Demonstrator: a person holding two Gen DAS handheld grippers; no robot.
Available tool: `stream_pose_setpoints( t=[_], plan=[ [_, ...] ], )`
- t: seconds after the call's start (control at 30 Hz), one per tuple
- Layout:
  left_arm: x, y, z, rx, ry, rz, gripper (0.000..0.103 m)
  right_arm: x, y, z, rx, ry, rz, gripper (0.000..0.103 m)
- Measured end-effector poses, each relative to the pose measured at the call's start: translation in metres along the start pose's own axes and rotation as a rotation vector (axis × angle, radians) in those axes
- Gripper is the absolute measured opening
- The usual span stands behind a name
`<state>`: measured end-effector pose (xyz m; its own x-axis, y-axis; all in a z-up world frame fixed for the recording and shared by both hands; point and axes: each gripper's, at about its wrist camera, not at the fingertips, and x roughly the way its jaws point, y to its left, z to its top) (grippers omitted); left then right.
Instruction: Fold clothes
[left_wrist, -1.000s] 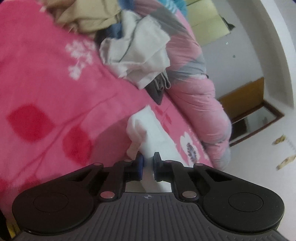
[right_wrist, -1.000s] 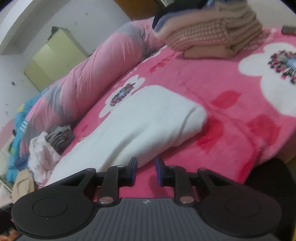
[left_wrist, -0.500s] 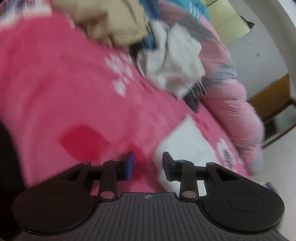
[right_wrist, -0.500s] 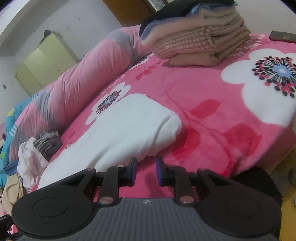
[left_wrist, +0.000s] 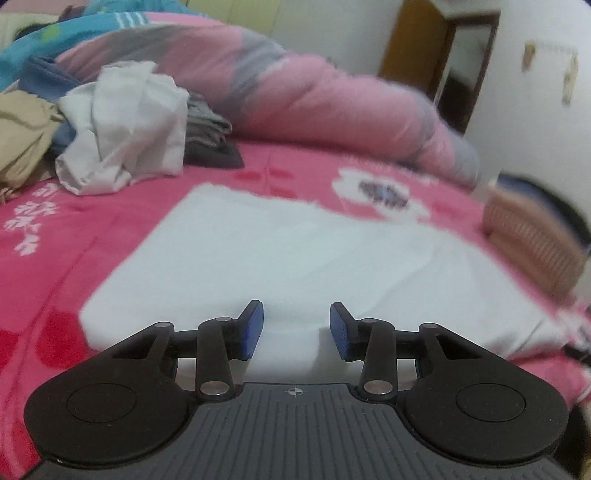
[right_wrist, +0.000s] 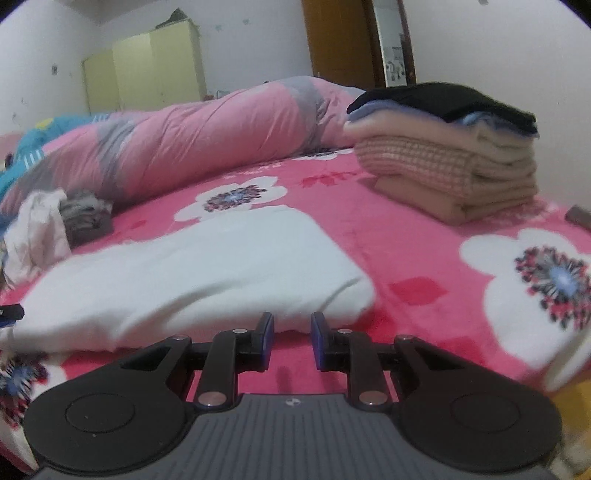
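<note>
A white garment (left_wrist: 295, 258) lies folded into a long flat slab on the pink flowered blanket (left_wrist: 48, 295). My left gripper (left_wrist: 295, 326) hovers at its near edge. Its jaws are opening, and nothing sits between the blue pads. In the right wrist view the same white garment (right_wrist: 203, 273) stretches off to the left. My right gripper (right_wrist: 291, 334) is at its near right end, open by a narrow gap that shows only blanket.
A stack of folded clothes (right_wrist: 443, 155) stands at the far right of the bed, blurred in the left wrist view (left_wrist: 532, 236). Unfolded clothes (left_wrist: 122, 125) are heaped at the far left. A rolled pink quilt (right_wrist: 203, 140) runs along the back.
The left gripper let go of the white garment's corner, spread its jaws and swung round to face the garment's long side. Both views rolled level. The right gripper's gap is unchanged.
</note>
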<state>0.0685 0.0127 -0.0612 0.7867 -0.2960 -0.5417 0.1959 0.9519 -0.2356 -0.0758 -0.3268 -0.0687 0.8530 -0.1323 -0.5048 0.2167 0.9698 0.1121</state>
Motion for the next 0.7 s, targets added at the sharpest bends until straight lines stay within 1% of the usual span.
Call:
stream_pose_setpoints(
  t=[0.07,0.1,0.2,0.27,0.3,0.33,0.4,0.43,0.47,0.53,0.6,0.63,0.7],
  plan=[
    [0.008,-0.001,-0.001,0.021,0.010,0.021,0.040,-0.001,0.004,0.001,-0.078,-0.014,-0.021,0.023],
    [0.012,-0.002,-0.002,0.029,0.014,0.031,0.040,-0.002,0.008,0.002,-0.130,-0.024,-0.012,0.023],
    [0.013,-0.001,-0.001,0.031,0.022,0.046,0.040,0.000,0.031,0.004,-0.372,-0.062,0.053,0.023],
    [0.014,0.000,-0.001,0.031,0.027,0.056,0.040,0.005,0.048,0.006,-0.477,-0.070,0.104,0.022],
    [0.015,0.000,-0.001,0.032,0.027,0.061,0.040,0.010,0.056,0.008,-0.502,-0.056,0.128,0.021],
    [0.015,0.000,0.000,0.033,0.027,0.066,0.040,0.018,0.061,0.009,-0.512,-0.026,0.135,0.021],
    [0.015,0.000,-0.001,0.033,0.025,0.071,0.040,0.040,0.063,0.008,-0.507,0.092,0.074,0.021],
    [0.016,0.000,-0.001,0.033,0.025,0.070,0.040,0.048,0.056,0.004,-0.491,0.163,0.035,0.019],
    [0.017,0.001,-0.002,0.033,0.024,0.068,0.040,0.049,0.045,0.001,-0.451,0.194,0.032,0.019],
    [0.018,0.004,-0.001,0.033,0.028,0.061,0.040,0.042,0.031,0.004,-0.371,0.230,0.031,0.019],
    [0.018,0.006,0.000,0.034,0.033,0.053,0.040,0.030,0.028,0.010,-0.361,0.233,-0.027,0.019],
    [0.018,0.006,0.000,0.033,0.034,0.049,0.040,0.026,0.029,0.014,-0.369,0.222,-0.040,0.019],
    [0.018,0.007,0.001,0.033,0.035,0.044,0.040,0.016,0.035,0.024,-0.374,0.177,-0.013,0.019]
  ],
)
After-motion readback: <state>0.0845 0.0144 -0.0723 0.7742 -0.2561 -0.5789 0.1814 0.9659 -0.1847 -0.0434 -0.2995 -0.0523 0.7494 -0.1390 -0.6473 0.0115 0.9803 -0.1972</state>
